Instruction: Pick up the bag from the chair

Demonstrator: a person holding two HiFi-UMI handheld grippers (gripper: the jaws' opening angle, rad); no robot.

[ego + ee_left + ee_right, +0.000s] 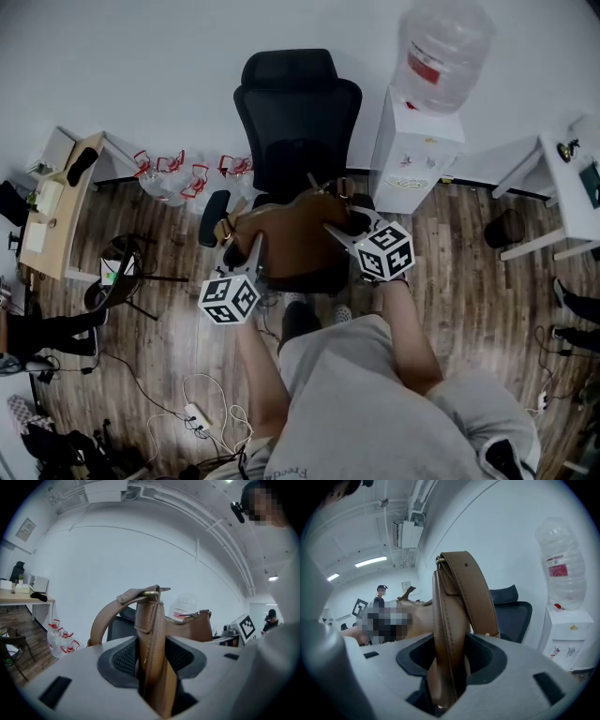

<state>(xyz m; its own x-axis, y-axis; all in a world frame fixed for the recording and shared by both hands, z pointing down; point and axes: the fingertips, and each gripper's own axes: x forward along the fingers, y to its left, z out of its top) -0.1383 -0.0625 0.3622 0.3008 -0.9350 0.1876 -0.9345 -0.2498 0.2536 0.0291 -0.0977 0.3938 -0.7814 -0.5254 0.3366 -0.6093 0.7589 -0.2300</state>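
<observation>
Left hand-held gripper [251,255] and right hand-held gripper [345,232]: each part-closed, clamped on the strap [150,634] of the brown bag [295,239] at the chair [298,112] seat; grasp done, lifting clear apparently outstanding.

Head view steeply down from above; gripper views close along fingers [123,660]; all share bag [291,239], chair [298,103]

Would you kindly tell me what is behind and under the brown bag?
Behind the brown bag stands a black office chair, backrest and headrest in sight. The bag covers most of its seat, so whether it rests there cannot be seen.
</observation>
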